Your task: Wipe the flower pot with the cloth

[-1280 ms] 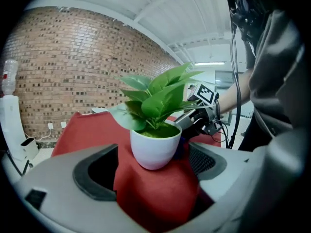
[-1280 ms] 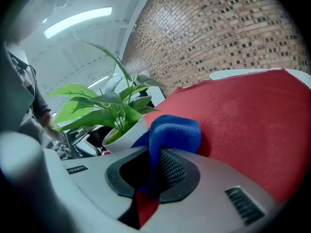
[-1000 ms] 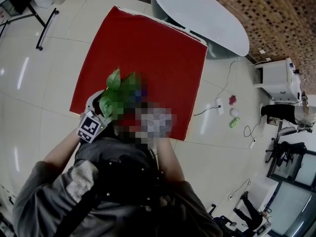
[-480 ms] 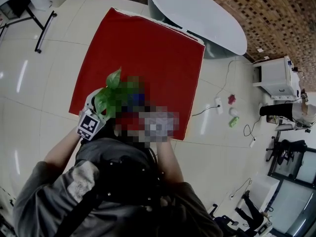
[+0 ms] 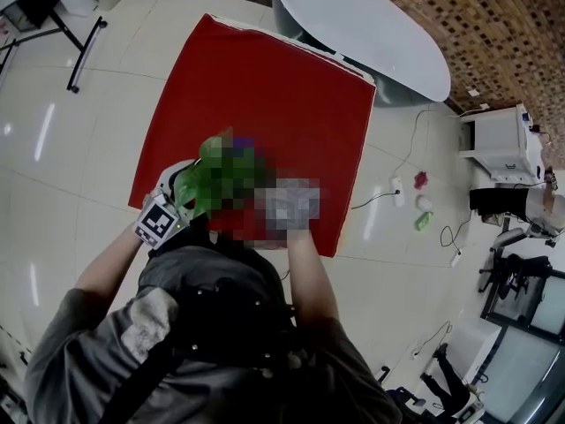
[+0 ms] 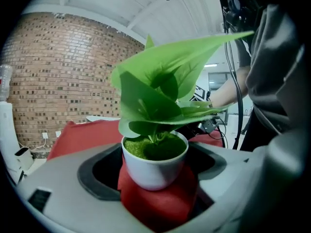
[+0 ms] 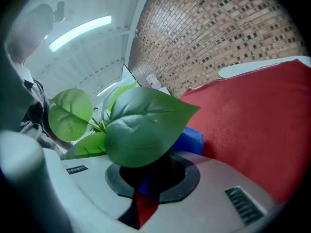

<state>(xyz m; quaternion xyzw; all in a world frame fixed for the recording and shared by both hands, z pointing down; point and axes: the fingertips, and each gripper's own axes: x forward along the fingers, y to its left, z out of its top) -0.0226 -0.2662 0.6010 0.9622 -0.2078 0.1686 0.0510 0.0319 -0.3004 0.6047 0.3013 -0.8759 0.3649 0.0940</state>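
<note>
Over the near edge of the red-covered surface [image 5: 256, 87], the person holds both tools close together in front of the body. The left tool [image 6: 156, 194] is closed onto the white flower pot [image 6: 154, 171]: its red pads [image 6: 133, 198] press against the lower wall of the pot, which stands upright between them with green moss at the rim and broad green leaves [image 6: 160, 81] spreading above. Whether the pot's base rests on the surface or hangs above it cannot be told.

The right tool [image 7: 145, 198] has its jaws nearly together on a blue cloth [image 7: 191, 141]. A fold of the blue shows in the narrow gap above one red pad [image 7: 144, 210], and the rest bulges out beyond the jaws, just beside the plant. A large leaf [image 7: 141, 125] lies across that camera and hides the pot itself.

Only the left gripper view shows the pot's wall and the grip on it, with the person's other arm [image 6: 228, 93] reaching in behind the leaves. Only the right gripper view shows the cloth. The head view gives the layout: the left tool's marker cube [image 5: 158, 224] at the surface's near left, green foliage [image 5: 214, 148] just beyond it, and a white oval table [image 5: 362, 25] past the far edge.
</note>
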